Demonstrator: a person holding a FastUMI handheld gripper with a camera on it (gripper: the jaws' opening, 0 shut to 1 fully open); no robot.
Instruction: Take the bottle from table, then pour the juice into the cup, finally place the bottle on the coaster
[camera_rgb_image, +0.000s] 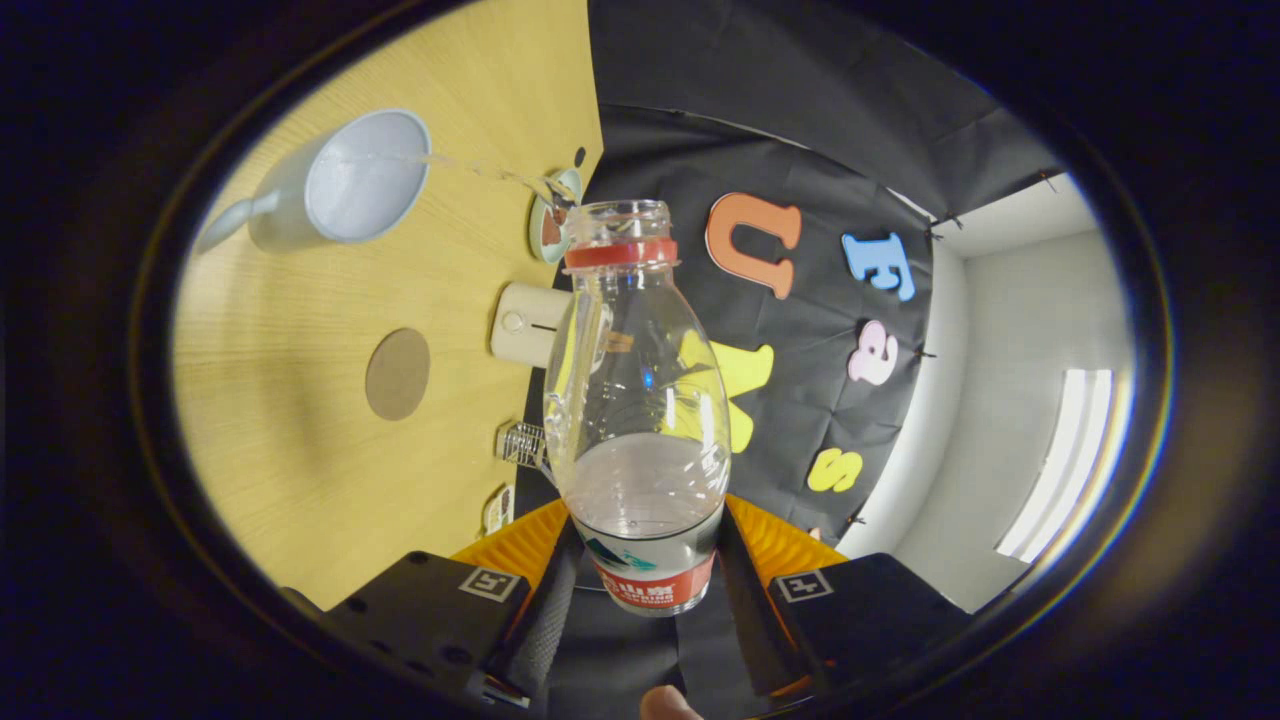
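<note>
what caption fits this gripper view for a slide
Gripper shut on tilted bottle, pouring a thin stream into the cup; coaster waits.

Wooden table tips across the frame's left half. Pale blue cup upper left, round brown coaster mid-left (bare), white box and small dish along its far edge.

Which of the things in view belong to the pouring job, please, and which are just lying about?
Part of the job:
- clear bottle, uncapped, tilted, clamped in the claw
- stream of liquid running into the pale blue cup
- round brown coaster

Lying about:
- white box
- small dish behind the bottle mouth
- wire clip
</note>
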